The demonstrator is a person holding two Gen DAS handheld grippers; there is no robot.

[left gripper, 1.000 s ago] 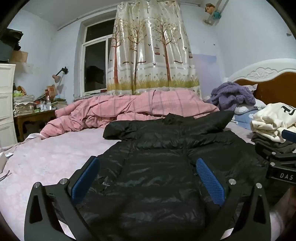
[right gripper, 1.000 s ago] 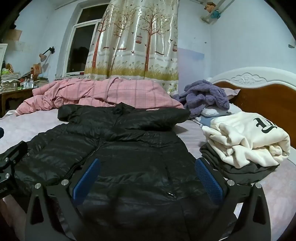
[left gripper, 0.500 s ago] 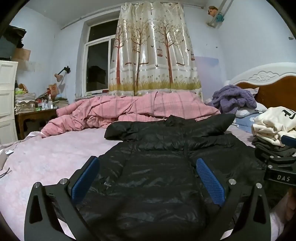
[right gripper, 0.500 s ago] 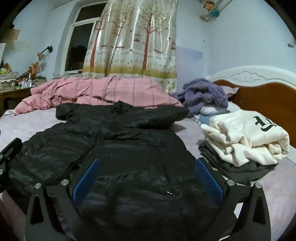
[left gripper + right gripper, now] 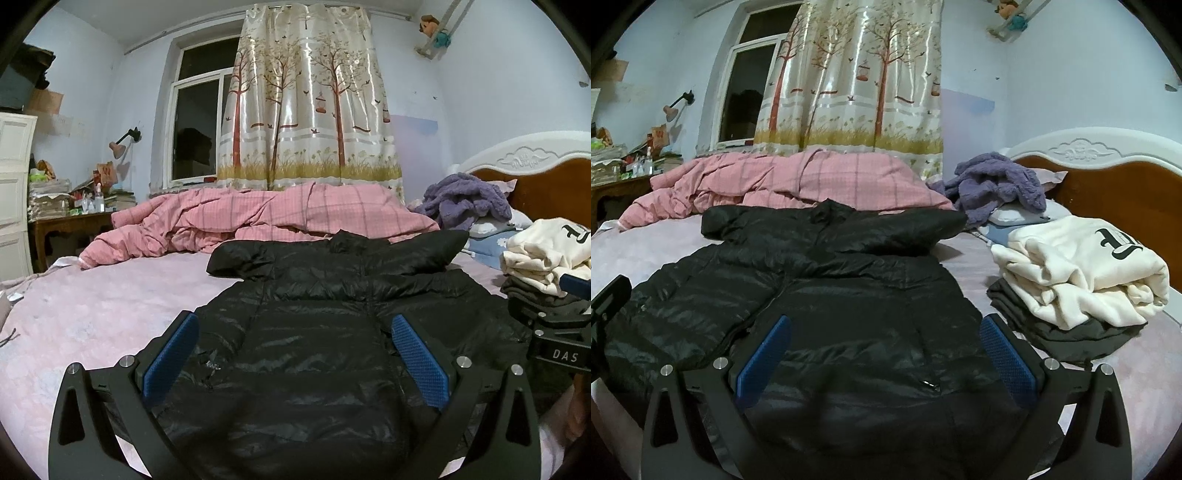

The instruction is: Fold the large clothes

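Black jacket (image 5: 314,332) on bed (image 5: 92,314), grippers spread

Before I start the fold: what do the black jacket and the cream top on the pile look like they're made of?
Black puffer jacket: looks like thin, glossy synthetic shell, probably nylon or polyester, over padding; it shows shiny highlights and quilted horizontal channels, so it is likely slippery. Cream sweatshirt: matte, thick, soft-looking knit, perhaps cotton fleece; its folds are rounded and bulky, with a black printed letter. The exact fibres cannot be told.
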